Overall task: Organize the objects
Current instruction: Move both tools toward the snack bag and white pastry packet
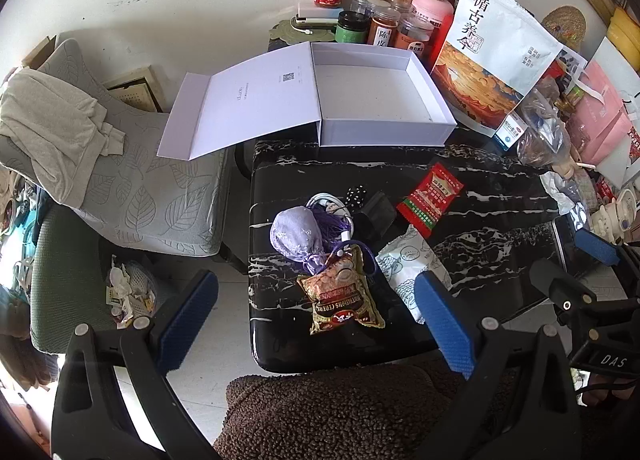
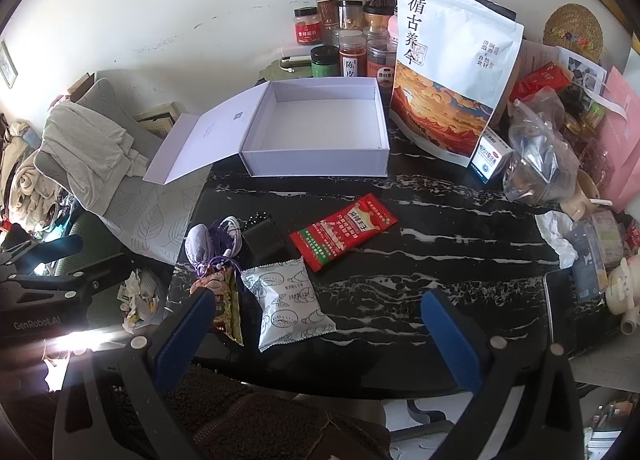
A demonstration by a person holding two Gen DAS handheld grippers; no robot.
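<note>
1. Open white cardboard box (image 2: 316, 132) at the far side of the black marble-look table (image 2: 440, 244), matte and rectangular, hinged lid (image 1: 244, 100) flopped out flat to the left with a tiny QR code printed on it.
2. Loose stuff clustered near the table's left front: one lilac fabric pouch (image 1: 294, 236) with purple tassel cord, one coiled white cable (image 1: 328, 202), one small black box (image 1: 376, 214), plus three crinkly snack packets.
3. Packets counted: red one (image 2: 344, 232) with a green stripe, white one (image 2: 286, 302) with line-drawn pastries, brown-gold one (image 1: 344, 300) reading "NUTRITIOUS CEREAL".
4. Left gripper (image 1: 316, 324) hovering over the near table edge, blue textured pads spread wide, holding nothing.
5. Right gripper (image 2: 316, 336) same deal, pads wide apart, nothing between them.
6. Behind the box: bunch of plastic jars (image 2: 352, 40), too crowded to count; big white stand-up bag (image 2: 448, 72) with large Chinese lettering and an orange cloud picture.
7. Brown fuzzy fabric (image 1: 340, 416) at the bottom.
</note>
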